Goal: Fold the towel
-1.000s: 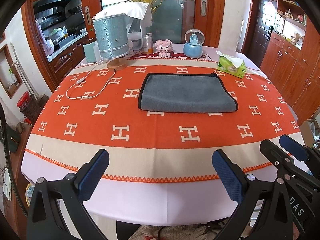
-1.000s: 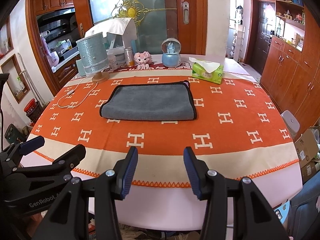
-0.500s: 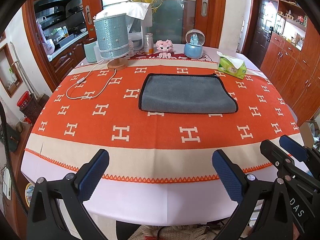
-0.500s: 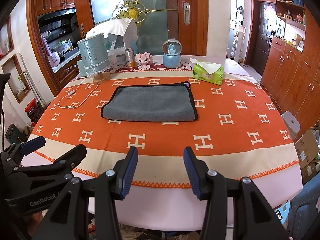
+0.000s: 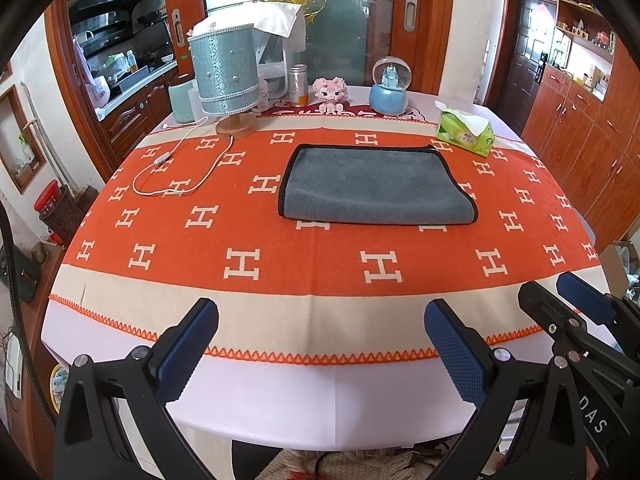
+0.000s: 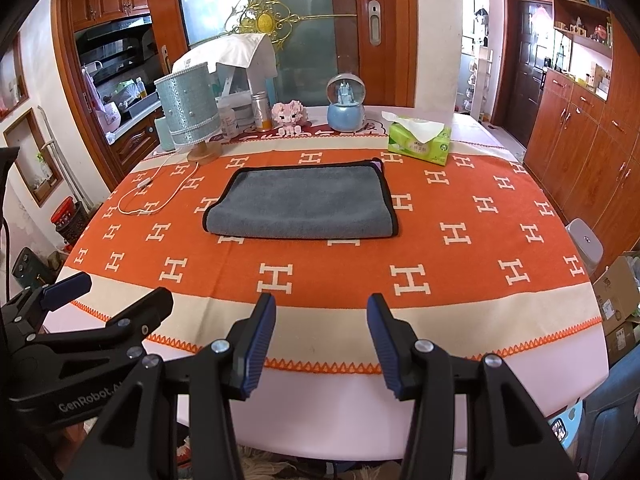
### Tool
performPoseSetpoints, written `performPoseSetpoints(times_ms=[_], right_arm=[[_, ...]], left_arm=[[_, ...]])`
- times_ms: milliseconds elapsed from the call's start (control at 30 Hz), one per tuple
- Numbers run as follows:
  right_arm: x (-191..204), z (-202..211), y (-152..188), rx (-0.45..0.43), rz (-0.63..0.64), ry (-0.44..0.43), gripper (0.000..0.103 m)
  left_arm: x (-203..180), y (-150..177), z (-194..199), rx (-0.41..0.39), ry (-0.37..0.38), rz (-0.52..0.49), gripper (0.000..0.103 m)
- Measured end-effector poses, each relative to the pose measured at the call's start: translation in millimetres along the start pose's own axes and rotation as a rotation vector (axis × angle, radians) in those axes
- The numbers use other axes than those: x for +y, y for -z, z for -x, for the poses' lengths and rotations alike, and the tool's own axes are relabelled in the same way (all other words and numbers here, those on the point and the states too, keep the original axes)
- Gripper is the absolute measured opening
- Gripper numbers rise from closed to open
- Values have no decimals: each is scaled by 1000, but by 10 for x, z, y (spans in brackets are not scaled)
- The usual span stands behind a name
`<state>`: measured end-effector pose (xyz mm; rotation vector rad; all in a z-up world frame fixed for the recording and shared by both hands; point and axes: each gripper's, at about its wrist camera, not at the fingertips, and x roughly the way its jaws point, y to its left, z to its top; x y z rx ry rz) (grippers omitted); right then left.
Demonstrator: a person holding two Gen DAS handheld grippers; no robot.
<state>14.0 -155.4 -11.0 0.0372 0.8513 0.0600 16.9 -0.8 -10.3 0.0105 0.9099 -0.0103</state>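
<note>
A grey towel (image 5: 372, 186) with a black border lies flat, folded into a rectangle, on the orange tablecloth (image 5: 312, 256) past the table's middle; it also shows in the right wrist view (image 6: 304, 204). My left gripper (image 5: 320, 344) is open and empty, held over the near table edge, well short of the towel. My right gripper (image 6: 322, 340) is open and empty, also at the near edge. The right gripper shows at the lower right of the left wrist view (image 5: 560, 304), and the left gripper at the lower left of the right wrist view (image 6: 108, 296).
Behind the towel stand a teal lamp (image 5: 226, 76) with a white cord (image 5: 176, 168), a pink toy (image 5: 328, 94), a snow globe (image 5: 390, 86) and a green tissue pack (image 5: 466, 132). Wooden cabinets (image 6: 592, 152) line the right wall.
Both views have crept slightly nearer the table; the towel and the open grippers look unchanged.
</note>
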Motion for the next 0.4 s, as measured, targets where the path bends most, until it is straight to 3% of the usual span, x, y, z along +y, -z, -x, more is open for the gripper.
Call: performPoseSetpoints(times_ms=[400], right_arm=[[29, -27, 52, 8, 0, -5, 48]], left_arm=[[23, 19, -10, 9, -6, 4, 102]])
